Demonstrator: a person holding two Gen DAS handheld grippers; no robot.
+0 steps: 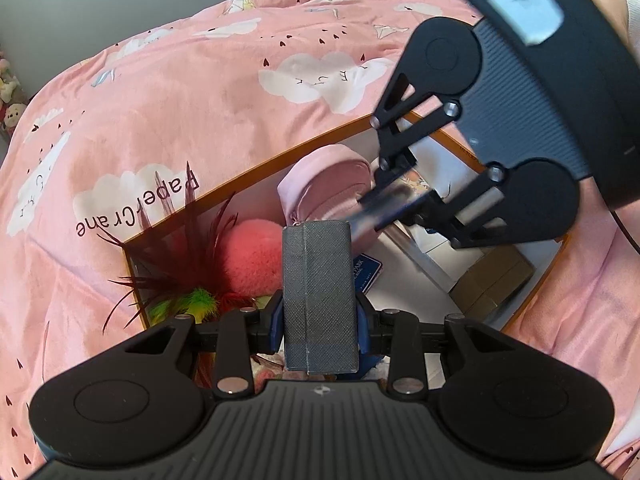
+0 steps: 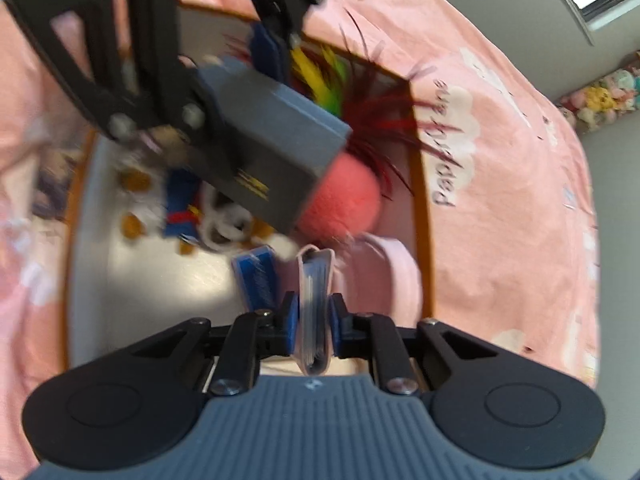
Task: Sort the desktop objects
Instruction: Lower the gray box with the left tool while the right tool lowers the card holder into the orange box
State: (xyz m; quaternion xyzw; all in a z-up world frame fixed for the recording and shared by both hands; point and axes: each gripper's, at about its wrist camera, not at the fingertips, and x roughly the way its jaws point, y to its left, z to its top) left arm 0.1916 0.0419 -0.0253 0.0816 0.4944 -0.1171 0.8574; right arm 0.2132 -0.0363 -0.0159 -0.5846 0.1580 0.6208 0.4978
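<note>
Left gripper (image 1: 320,312) was clamped on a grey box (image 1: 319,296), blue pads on its 2 long sides, box sticking forward over the tray (image 1: 224,194). Right gripper (image 2: 314,320) was pinched narrow on a thin pink card wallet (image 2: 316,308), held edge-on; view blurred. Both hung above the orange-rimmed tray sitting on the pink bedspread (image 1: 160,100). In the tray: red fluffy ball (image 1: 252,256), feather toy (image 1: 188,300) at the near corner, pink zip pouch (image 1: 328,188) beside the ball, blue card (image 1: 370,274), small toys too blurred to identify.
</note>
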